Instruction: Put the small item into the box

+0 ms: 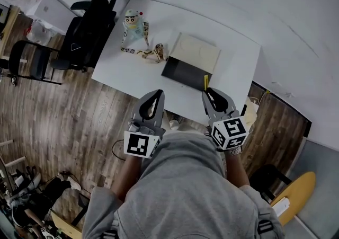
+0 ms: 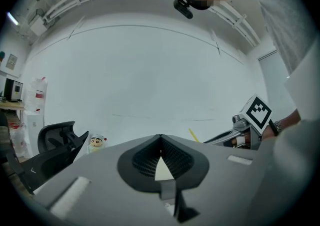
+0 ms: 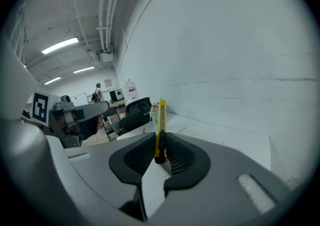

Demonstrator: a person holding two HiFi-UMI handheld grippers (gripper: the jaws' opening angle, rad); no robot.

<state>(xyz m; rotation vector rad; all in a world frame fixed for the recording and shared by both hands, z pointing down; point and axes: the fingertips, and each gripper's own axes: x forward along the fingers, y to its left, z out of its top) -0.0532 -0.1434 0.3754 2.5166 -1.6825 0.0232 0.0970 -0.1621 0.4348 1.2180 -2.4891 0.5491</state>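
Room: I am standing on a wood-plank floor (image 1: 69,111), facing a white counter (image 1: 132,76) against a pale wall. A black office chair (image 1: 87,31) is sitting at the counter's left end.

Counter: it is carrying an open box (image 1: 183,72), a small cartoon figure (image 1: 132,23) at the far left, and a patterned strap (image 1: 151,52) lying between the figure and the box.

Box: it is showing beige cardboard outside and a dark inside, with its lid (image 1: 197,52) leaning back toward the wall.

Small item: a slim, flat yellow utility knife (image 3: 161,125) is standing upright between my jaws, with a black piece at its gripped end.

Where it is: I am holding the knife in the air. In the head view its tip is showing right at the box's near right corner, and I cannot tell whether it is touching the box.

Right hand-held gripper (image 1: 207,93): it is closing narrow on the knife, with the ribbed black pads (image 3: 182,156) pressing its two flat sides.

Left hand-held gripper (image 1: 157,93): its jaws are meeting at the tips with nothing between them. It is hovering beside the right one, over the counter's near edge.

Markings: each marker cube (image 1: 229,133) is showing black-and-white square patterns. Any print on the knife and the box is too small for me to read.
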